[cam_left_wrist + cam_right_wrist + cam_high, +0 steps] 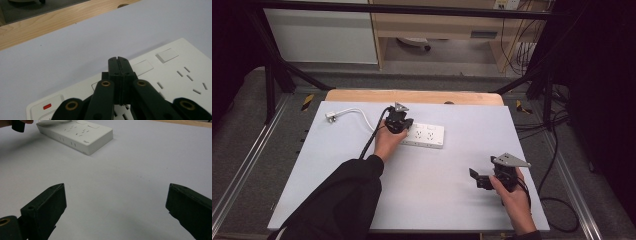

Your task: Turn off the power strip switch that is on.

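Observation:
A white power strip lies flat on the white mat, in the far middle. My left gripper hangs over the strip's left end with its jaws shut and nothing between them. In the left gripper view the shut fingertips point down at the power strip, close above its top face, between a red switch and the white rocker switches. My right gripper rests open near the front right. In its own view the right gripper has jaws spread wide over bare mat, with the power strip farther off.
A white cable with a plug lies at the mat's far left corner. A wooden table edge runs behind the mat. Black frame bars and loose cables surround the table.

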A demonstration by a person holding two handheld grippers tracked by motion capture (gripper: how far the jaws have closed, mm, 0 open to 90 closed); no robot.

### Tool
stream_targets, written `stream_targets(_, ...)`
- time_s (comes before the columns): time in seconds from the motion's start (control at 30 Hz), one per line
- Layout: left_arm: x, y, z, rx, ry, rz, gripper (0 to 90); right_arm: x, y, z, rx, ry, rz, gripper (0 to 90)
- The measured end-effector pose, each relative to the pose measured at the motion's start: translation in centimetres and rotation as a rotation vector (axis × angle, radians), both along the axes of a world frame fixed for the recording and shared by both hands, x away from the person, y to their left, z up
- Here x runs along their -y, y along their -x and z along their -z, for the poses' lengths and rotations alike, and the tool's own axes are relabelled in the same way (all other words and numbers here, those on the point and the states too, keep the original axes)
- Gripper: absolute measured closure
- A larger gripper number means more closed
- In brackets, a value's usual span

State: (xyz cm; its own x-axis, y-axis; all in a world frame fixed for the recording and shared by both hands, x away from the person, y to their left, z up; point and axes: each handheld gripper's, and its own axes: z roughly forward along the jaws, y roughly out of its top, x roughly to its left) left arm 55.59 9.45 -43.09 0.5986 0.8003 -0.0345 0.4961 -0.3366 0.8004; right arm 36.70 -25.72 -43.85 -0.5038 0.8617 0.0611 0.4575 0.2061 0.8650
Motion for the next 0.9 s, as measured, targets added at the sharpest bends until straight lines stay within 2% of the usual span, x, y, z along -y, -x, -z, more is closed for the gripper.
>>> stream_targets(0.9,0.82,0.02,0.38,-0.004,0.0,0.009,90.0,0.03,0.01,-0.02,0.0,0.0,0.001,3.6)
